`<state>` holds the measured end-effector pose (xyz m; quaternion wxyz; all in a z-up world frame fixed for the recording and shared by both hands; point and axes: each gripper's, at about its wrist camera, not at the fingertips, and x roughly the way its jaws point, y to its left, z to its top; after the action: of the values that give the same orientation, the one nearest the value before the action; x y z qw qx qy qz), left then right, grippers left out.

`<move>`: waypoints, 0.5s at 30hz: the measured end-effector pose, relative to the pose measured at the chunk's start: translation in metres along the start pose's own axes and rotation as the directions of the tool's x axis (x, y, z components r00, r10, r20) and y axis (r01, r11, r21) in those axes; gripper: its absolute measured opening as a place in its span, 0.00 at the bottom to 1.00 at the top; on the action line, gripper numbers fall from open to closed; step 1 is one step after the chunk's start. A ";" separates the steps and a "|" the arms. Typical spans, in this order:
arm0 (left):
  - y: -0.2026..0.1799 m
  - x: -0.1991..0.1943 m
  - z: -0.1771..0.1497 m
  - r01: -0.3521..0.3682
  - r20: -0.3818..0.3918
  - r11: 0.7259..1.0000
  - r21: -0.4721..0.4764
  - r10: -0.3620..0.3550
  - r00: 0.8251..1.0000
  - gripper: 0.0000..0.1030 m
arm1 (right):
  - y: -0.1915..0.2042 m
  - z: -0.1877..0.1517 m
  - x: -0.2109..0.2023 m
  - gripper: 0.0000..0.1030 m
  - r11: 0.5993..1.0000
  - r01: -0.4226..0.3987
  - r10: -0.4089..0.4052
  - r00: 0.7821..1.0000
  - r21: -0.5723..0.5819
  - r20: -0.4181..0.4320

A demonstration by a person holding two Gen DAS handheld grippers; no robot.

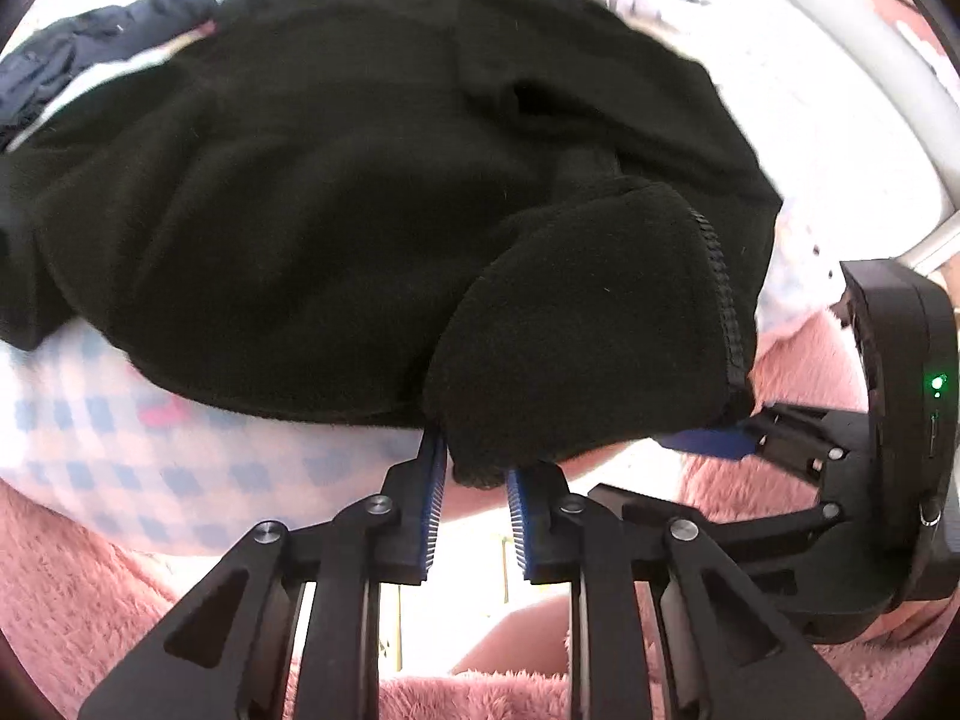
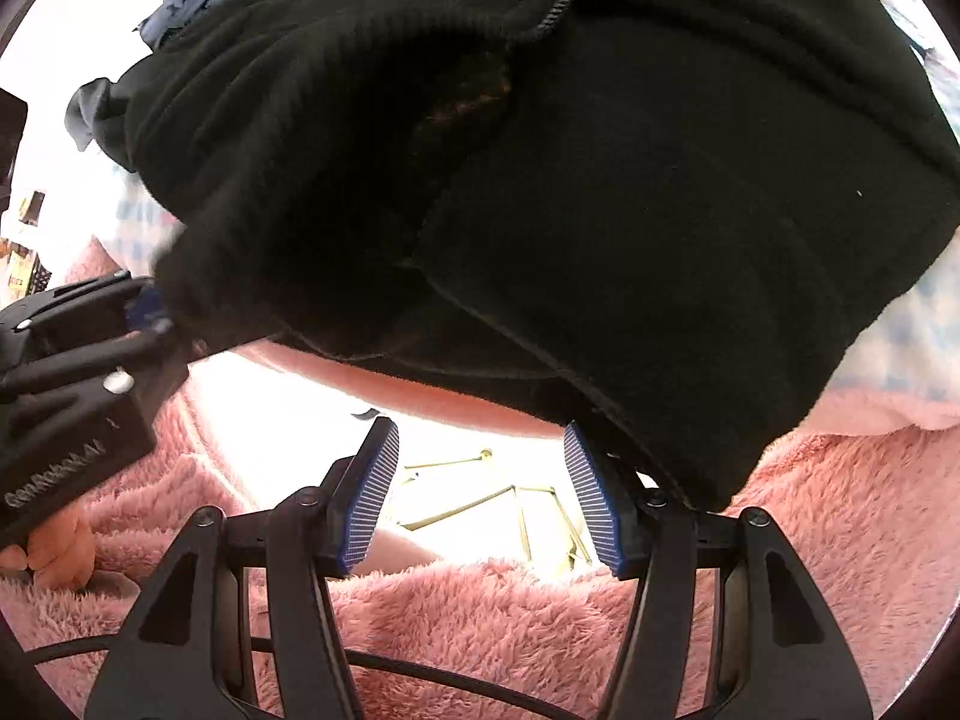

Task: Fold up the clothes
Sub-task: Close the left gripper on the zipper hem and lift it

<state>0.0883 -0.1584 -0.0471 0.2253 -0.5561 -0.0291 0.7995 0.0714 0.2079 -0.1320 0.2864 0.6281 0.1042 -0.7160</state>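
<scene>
Left gripper [image 1: 474, 468] jaws narrowed onto black fleece [image 1: 372, 180] hem; right gripper [image 2: 480, 462] jaws wide, gripping nothing.

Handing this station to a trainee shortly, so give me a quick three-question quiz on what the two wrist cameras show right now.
1. True or false: the right tongs are clamped on the black fleece.
2. What fastening runs along the fleece's edge? A buttons, B zipper, C laces.
3. Fill in: the fluffy blanket nearest the cameras is ___.
Key: 1 false, they stand open and empty; 2 B, the zipper; 3 pink.
</scene>
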 end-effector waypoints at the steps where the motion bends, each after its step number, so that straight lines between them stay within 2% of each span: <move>1: -0.001 -0.001 -0.001 -0.002 0.001 1.000 -0.001 0.002 1.000 0.19 | -0.002 0.001 -0.002 0.57 1.000 -0.008 0.008 1.000 -0.001 0.016; 6: -0.013 0.002 -0.009 -0.026 -0.029 1.000 0.004 0.026 0.999 0.19 | -0.012 0.011 -0.002 0.57 1.000 -0.014 0.013 0.998 0.008 0.055; 9: -0.006 0.012 -0.014 -0.041 -0.089 0.999 0.030 0.043 0.995 0.17 | -0.016 0.016 -0.001 0.57 0.999 -0.032 0.031 0.997 0.009 0.065; 15: 0.011 -0.008 -0.033 0.005 -0.111 0.999 0.034 -0.001 0.994 0.12 | -0.030 0.017 -0.001 0.56 0.999 -0.031 0.029 0.997 0.017 0.071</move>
<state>0.1169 -0.1786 -0.0562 0.2372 -0.5958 -0.0039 0.7673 0.0409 0.2242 -0.1340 0.2949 0.6065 0.0782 -0.7342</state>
